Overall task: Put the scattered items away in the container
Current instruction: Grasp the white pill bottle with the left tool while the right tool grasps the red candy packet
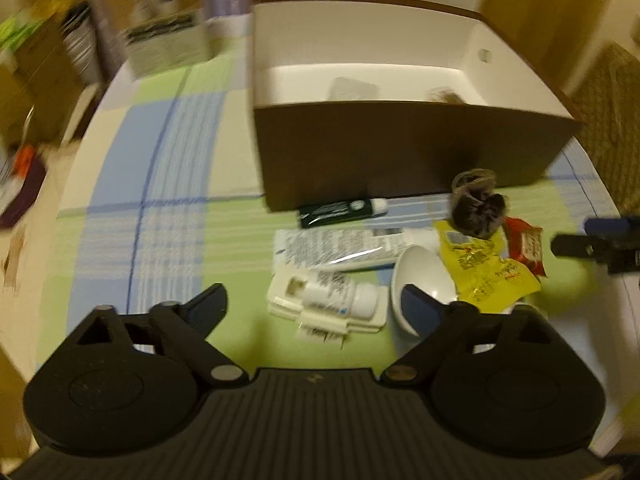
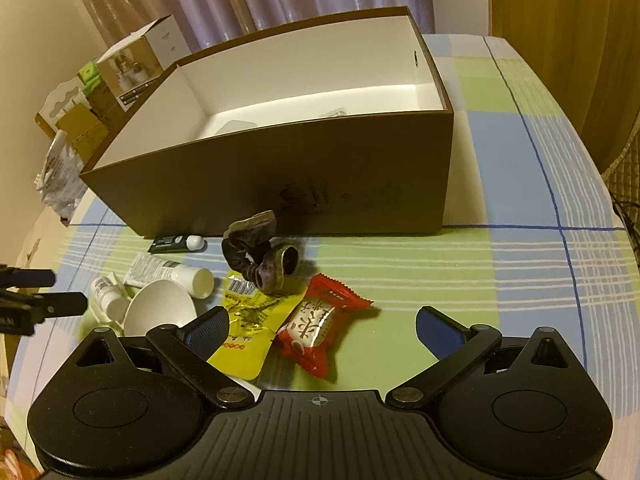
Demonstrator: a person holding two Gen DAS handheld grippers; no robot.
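Before the brown cardboard box (image 2: 280, 176) on the checked bench (image 2: 500, 264), both tongs, left (image 1: 316, 308) and right (image 2: 322, 326), hang spread and empty above scattered tubes, a white bowl (image 2: 160, 312), a scrunchie (image 2: 260, 258) and snack packets.

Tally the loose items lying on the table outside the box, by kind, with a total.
Tubes: 2, dark tube and white tube
Small bottles: 1
Bowls: 1
Scrunchies: 1
Snack packets: 2, yellow packet and red packet
Flat white pack under the bottle: 1
Total: 8
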